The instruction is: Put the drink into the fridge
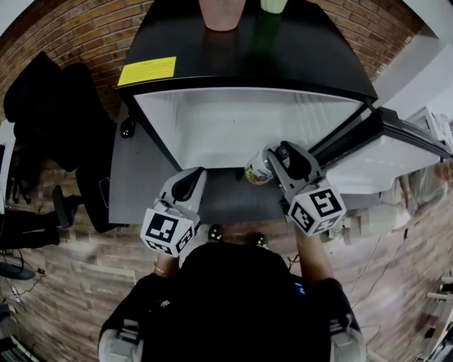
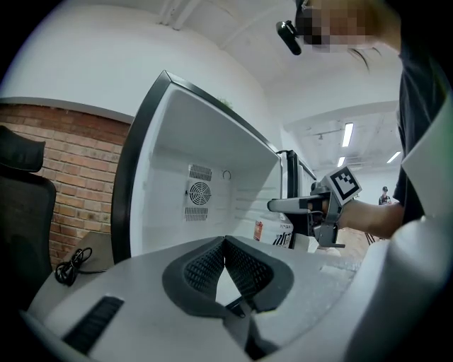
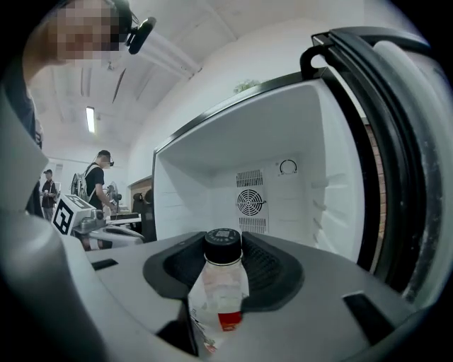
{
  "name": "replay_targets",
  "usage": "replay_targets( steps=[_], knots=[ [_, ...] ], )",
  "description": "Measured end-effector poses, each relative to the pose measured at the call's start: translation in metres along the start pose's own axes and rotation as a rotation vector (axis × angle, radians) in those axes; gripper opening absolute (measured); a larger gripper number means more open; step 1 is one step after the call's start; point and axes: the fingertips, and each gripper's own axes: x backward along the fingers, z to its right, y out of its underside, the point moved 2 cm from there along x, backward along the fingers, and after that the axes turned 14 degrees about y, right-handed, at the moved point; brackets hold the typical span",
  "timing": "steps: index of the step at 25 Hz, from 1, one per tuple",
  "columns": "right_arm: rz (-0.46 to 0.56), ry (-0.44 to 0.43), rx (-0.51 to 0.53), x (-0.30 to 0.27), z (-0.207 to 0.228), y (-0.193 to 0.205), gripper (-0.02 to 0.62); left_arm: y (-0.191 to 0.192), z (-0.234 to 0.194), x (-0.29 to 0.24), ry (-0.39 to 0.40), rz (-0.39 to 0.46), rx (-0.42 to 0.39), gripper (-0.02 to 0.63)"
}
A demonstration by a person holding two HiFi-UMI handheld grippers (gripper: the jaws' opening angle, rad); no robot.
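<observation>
The drink is a small clear bottle with a black cap and a white and red label. My right gripper is shut on its body, cap pointing forward. In the head view the bottle and right gripper are at the fridge's front, just before the opening. The fridge stands open with a bare white inside and a fan grille on its back wall. My left gripper hangs shut and holds nothing, left of the bottle and before the opening. Its pads meet at the tips.
The fridge door is swung open to the right. On the black fridge top stand a pink cup and a green object, beside a yellow label. A black office chair stands at the left by the brick wall.
</observation>
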Motion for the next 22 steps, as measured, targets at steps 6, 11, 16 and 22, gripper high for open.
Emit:
replay_targets(
  steps=[6, 11, 16, 22],
  knots=[
    [-0.014, 0.016, 0.021, -0.034, -0.004, 0.001, 0.149, 0.002, -0.019, 0.003, 0.018, -0.005, 0.01, -0.005],
    [-0.02, 0.027, 0.047, -0.059, -0.001, 0.0, 0.149, 0.002, -0.026, 0.003, 0.027, -0.005, 0.012, -0.005],
    [-0.021, 0.031, 0.076, -0.081, 0.001, -0.004, 0.149, 0.003, -0.028, 0.001, 0.037, -0.007, 0.016, -0.005],
    [-0.042, 0.039, 0.095, -0.104, 0.006, -0.003, 0.15, 0.0, -0.029, 0.0, 0.045, -0.003, 0.021, -0.005]
  ],
)
